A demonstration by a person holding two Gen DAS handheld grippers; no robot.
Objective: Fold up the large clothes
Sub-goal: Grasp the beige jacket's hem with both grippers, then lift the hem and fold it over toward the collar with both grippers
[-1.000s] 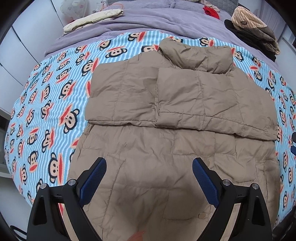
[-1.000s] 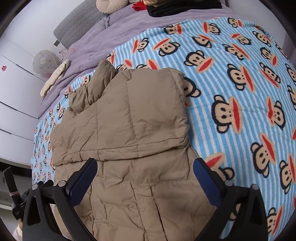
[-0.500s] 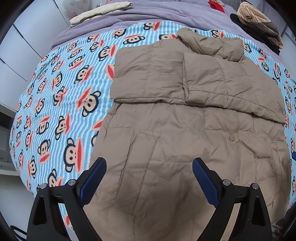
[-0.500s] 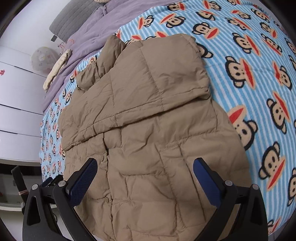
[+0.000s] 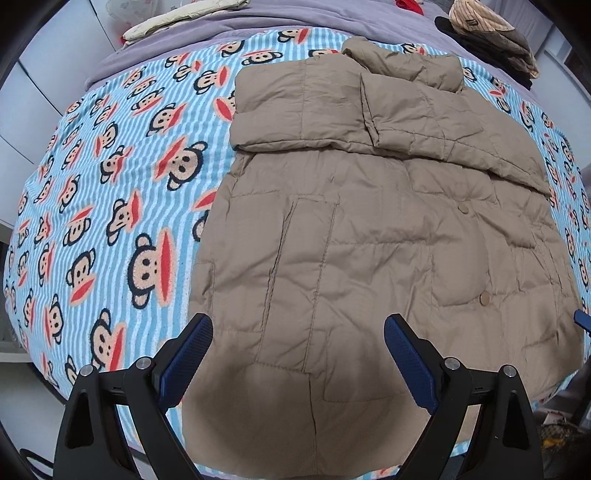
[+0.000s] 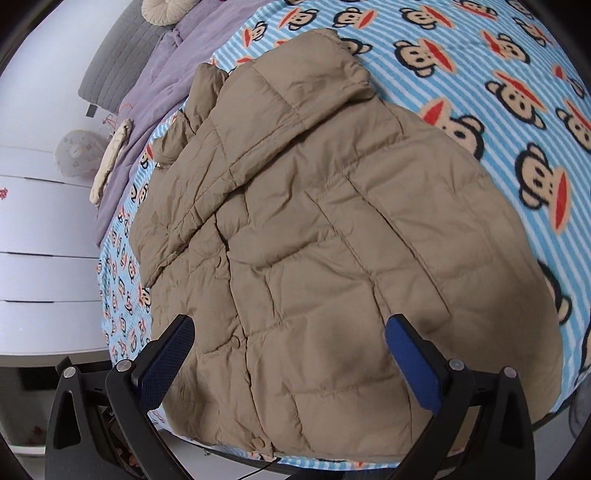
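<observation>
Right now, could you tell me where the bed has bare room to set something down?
The monkey blanket is bare beside the jacket, out to the bed's edge, and in the right wrist view on its other side. The far end is crowded: folded cloth, stacked clothes.

A big bed (image 5: 110, 206) is wearing a blue striped monkey blanket (image 5: 122, 177). A tan puffy jacket (image 5: 369, 240) is lying flat on it. At twelve o'clock, a purple cover (image 5: 258, 18) is spreading out; at one o'clock, dark clothes (image 5: 491, 44) are sitting.
</observation>
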